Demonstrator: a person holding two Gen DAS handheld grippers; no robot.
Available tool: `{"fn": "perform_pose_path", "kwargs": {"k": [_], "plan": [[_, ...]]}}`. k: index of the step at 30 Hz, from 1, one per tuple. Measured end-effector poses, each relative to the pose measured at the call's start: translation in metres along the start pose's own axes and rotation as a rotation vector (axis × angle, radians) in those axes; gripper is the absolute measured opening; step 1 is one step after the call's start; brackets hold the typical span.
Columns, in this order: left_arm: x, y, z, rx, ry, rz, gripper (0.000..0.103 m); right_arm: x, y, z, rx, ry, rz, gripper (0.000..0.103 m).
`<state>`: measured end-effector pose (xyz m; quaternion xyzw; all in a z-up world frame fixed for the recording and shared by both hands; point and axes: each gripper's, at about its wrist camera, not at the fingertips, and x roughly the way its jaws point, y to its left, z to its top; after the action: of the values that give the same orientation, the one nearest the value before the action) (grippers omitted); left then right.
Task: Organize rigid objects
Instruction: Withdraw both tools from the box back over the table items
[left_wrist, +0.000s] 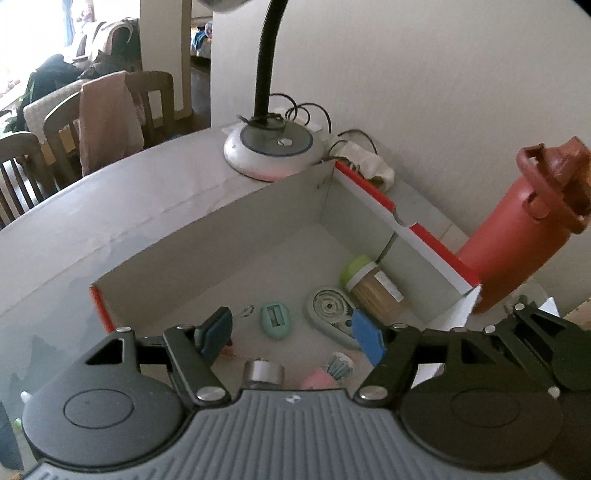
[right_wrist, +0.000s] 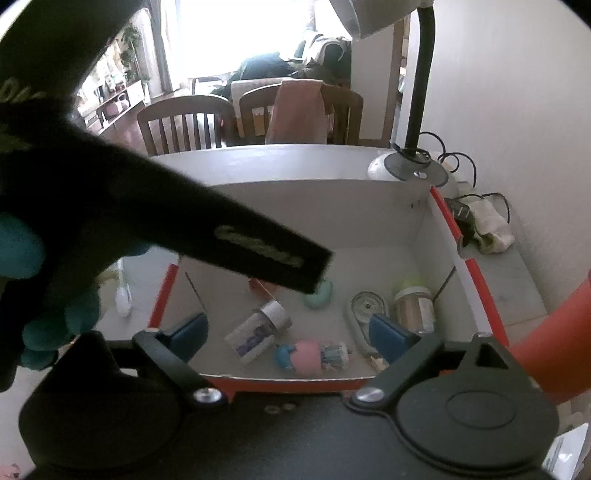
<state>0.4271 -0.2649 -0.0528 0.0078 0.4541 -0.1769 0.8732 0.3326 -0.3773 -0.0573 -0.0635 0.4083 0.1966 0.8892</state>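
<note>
An open white box with red rims (left_wrist: 369, 192) (right_wrist: 463, 266) stands on the table. Inside lie a mint oval item (left_wrist: 276, 319) (right_wrist: 320, 293), a correction tape dispenser (left_wrist: 330, 308) (right_wrist: 367, 308), a green-lidded jar (left_wrist: 373, 286) (right_wrist: 412, 304), a pink and blue toy (left_wrist: 327, 373) (right_wrist: 312, 356) and a white bottle with a silver cap (right_wrist: 258, 330) (left_wrist: 264, 373). My left gripper (left_wrist: 291, 336) is open and empty above the box. My right gripper (right_wrist: 291, 332) is open and empty over the box's near rim. The left gripper's black body (right_wrist: 229, 240) reaches over the box.
A red tumbler with a brown lid (left_wrist: 517, 229) (right_wrist: 554, 343) leans at the box's right. A desk lamp (left_wrist: 273, 146) (right_wrist: 410, 166) with cables stands behind the box by the wall. Wooden chairs (left_wrist: 107, 114) (right_wrist: 258, 118) stand beyond the table's far edge.
</note>
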Motion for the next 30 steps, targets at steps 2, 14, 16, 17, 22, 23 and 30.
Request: {"fn": "perform_pose_path", "kwargs": {"k": [2, 14, 16, 17, 22, 23, 30], "plan": [[-0.01, 0.003, -0.003, -0.002, -0.017, -0.01, 0.071, -0.006, 0.004, 0.001, 0.005, -0.011, -0.001, 0.098], [-0.082, 0.043, -0.039, -0.03, -0.123, -0.034, 0.078, -0.028, 0.036, 0.0, 0.046, -0.068, -0.006, 0.099], [-0.094, 0.05, -0.049, -0.023, -0.147, -0.021, 0.082, -0.03, 0.044, 0.0, 0.054, -0.078, -0.004, 0.099], [-0.1, 0.054, -0.054, -0.023, -0.156, -0.017, 0.082, -0.03, 0.048, 0.0, 0.057, -0.084, -0.003, 0.099], [-0.128, 0.076, -0.075, -0.03, -0.188, -0.012, 0.083, -0.036, 0.074, -0.001, 0.069, -0.128, 0.017, 0.099], [-0.134, 0.081, -0.079, -0.033, -0.192, -0.01, 0.084, -0.037, 0.079, -0.001, 0.072, -0.135, 0.02, 0.099], [-0.166, 0.117, -0.108, -0.048, -0.221, -0.004, 0.085, -0.034, 0.117, 0.0, 0.065, -0.158, 0.045, 0.099]]}}
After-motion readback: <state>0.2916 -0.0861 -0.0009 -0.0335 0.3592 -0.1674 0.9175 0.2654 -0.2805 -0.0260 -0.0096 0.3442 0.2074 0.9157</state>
